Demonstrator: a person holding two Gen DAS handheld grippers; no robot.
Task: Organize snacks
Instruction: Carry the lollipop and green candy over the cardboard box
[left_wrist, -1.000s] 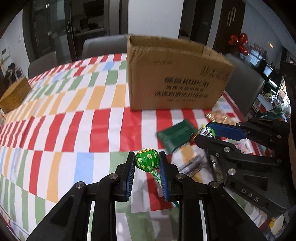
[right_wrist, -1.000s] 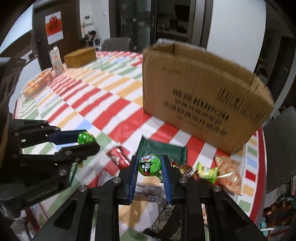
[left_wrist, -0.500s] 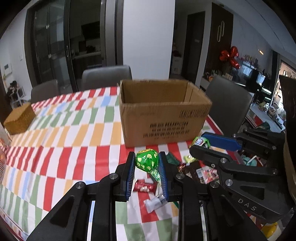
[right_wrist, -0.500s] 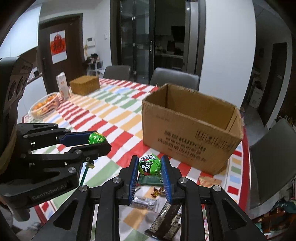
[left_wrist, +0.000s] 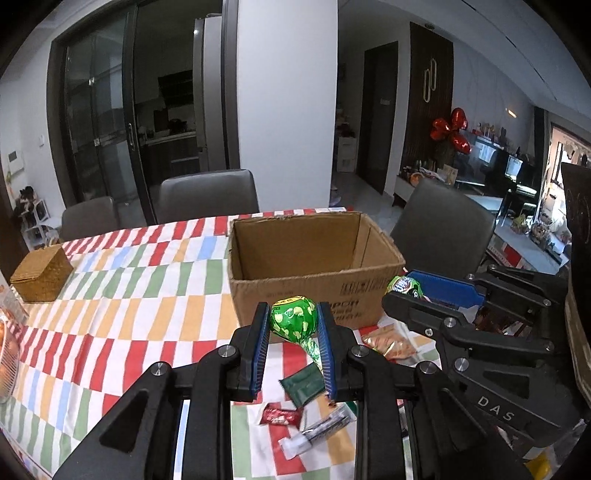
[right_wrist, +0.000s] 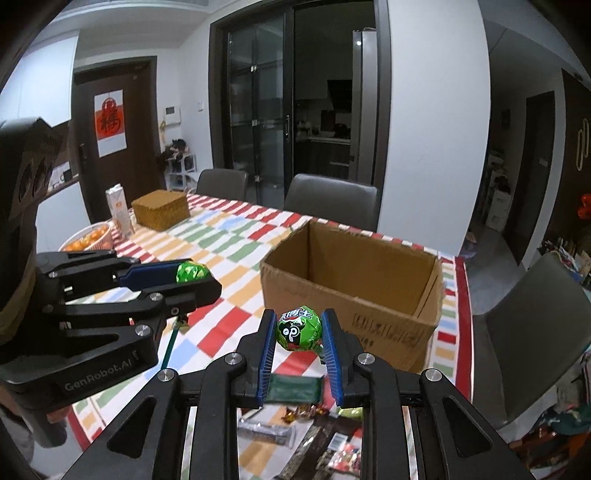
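My left gripper (left_wrist: 292, 322) is shut on a green lollipop (left_wrist: 294, 323) and holds it high above the table, short of the open cardboard box (left_wrist: 314, 266). My right gripper (right_wrist: 299, 328) is shut on a second green lollipop (right_wrist: 300, 328), also raised, in front of the box (right_wrist: 354, 295). Each gripper shows in the other's view: the right one (left_wrist: 406, 291) at the right, the left one (right_wrist: 192, 275) at the left. The box looks empty inside. Loose snacks lie on the striped tablecloth below: a dark green packet (left_wrist: 303, 382), a red candy (left_wrist: 279, 417), an orange packet (left_wrist: 388, 343).
A woven box (left_wrist: 42, 273), a carton (right_wrist: 120, 212) and a basket of oranges (right_wrist: 88, 238) stand at the table's far left. Grey chairs (left_wrist: 208, 199) stand along the far side and one (left_wrist: 443, 225) at the right end.
Both grippers have risen well above the table with their lollipops held shut. The box's open top and inside have come into view.
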